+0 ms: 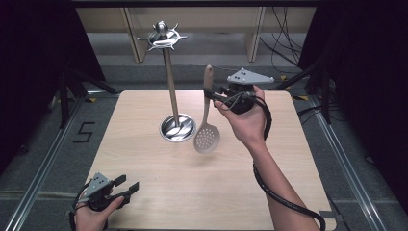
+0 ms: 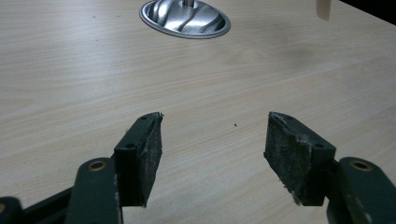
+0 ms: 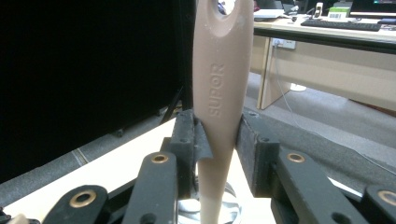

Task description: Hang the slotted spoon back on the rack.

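Beige perforated skimmer spoon [image 1: 207, 126]: hangs above light wooden table [image 1: 202, 192], beside stand | Steel utensil stand with round base [image 1: 177, 128]: upright, table centre | Right gripper [image 1: 210, 94]: jaws pinching spoon handle [image 3: 219, 84] | Left gripper [image 2: 212, 140]: jaws spread, near table's front-left corner

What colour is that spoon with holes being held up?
Beige, the slotted spoon is one plain colour throughout; the high view shows it best.

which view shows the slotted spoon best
The high view: the whole slotted spoon shows, hanging perforated head down from the right claw beside the stand. The right gripper view gives its handle close up, marked SUPOR. The left gripper view catches a cream edge.
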Demonstrator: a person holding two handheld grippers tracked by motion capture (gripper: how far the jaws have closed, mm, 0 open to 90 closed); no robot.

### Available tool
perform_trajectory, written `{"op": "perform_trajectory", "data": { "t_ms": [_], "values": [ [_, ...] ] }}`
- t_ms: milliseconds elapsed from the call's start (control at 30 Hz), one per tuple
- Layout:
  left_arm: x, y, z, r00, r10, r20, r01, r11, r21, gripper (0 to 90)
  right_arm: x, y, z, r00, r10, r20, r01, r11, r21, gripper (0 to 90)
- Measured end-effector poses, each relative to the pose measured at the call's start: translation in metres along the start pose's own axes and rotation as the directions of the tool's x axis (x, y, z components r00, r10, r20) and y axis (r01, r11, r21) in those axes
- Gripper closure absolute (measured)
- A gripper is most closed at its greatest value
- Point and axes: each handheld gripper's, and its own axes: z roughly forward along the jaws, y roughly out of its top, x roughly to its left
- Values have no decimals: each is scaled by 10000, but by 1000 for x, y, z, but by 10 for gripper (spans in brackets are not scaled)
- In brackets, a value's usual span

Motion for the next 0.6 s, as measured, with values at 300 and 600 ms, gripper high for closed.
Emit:
{"op": "perform_trajectory", "data": {
  "t_ms": [300, 600],
  "values": [
    [0, 0, 0, 10000, 18, 21, -18, 10000, -12, 356, 4, 6, 6, 9998, 171, -48, -171, 9999, 24, 698],
    [0, 0, 0, 10000, 8, 28, -8, 10000, -29, 356, 5, 9, 13, 9999, 61, -130, -61, 10000, 6, 697]
  ]
}}
